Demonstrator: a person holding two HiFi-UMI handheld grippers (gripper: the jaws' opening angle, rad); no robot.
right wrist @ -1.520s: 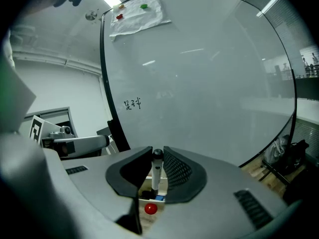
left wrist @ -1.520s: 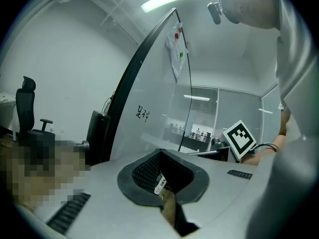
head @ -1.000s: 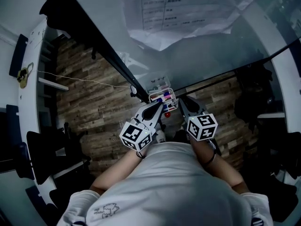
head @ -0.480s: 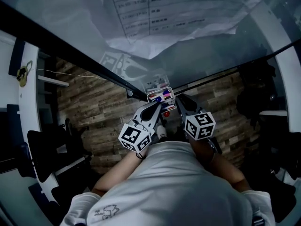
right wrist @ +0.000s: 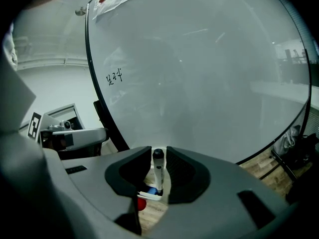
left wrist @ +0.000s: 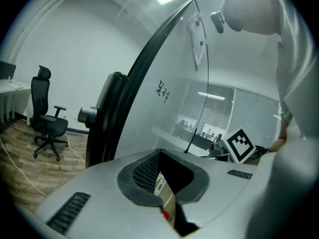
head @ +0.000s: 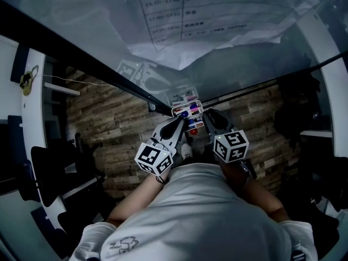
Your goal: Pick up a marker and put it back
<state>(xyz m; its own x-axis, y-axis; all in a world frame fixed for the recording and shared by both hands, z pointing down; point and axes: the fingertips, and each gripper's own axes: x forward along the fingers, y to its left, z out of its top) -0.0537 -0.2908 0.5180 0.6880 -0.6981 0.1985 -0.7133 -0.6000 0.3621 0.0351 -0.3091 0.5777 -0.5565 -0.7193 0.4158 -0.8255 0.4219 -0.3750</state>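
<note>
Whiteboard [right wrist: 209, 73] fills most of my right gripper view, with wood-look floor [head: 109, 124] underneath. My right gripper [right wrist: 159, 156] has its jaws pinched on a black-capped marker [right wrist: 158, 176]. It stands upright right between them, bottom end down in the little tray [head: 174, 111] on the board. My left gripper [left wrist: 167, 173] sits just beside that tray, jaws spread, gripping nothing.

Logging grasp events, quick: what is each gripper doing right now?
Left gripper: jaws nearly together, a pale printed thing in the gap; grip cannot be told.
Right gripper: closed on the white marker with a black cap.
</note>
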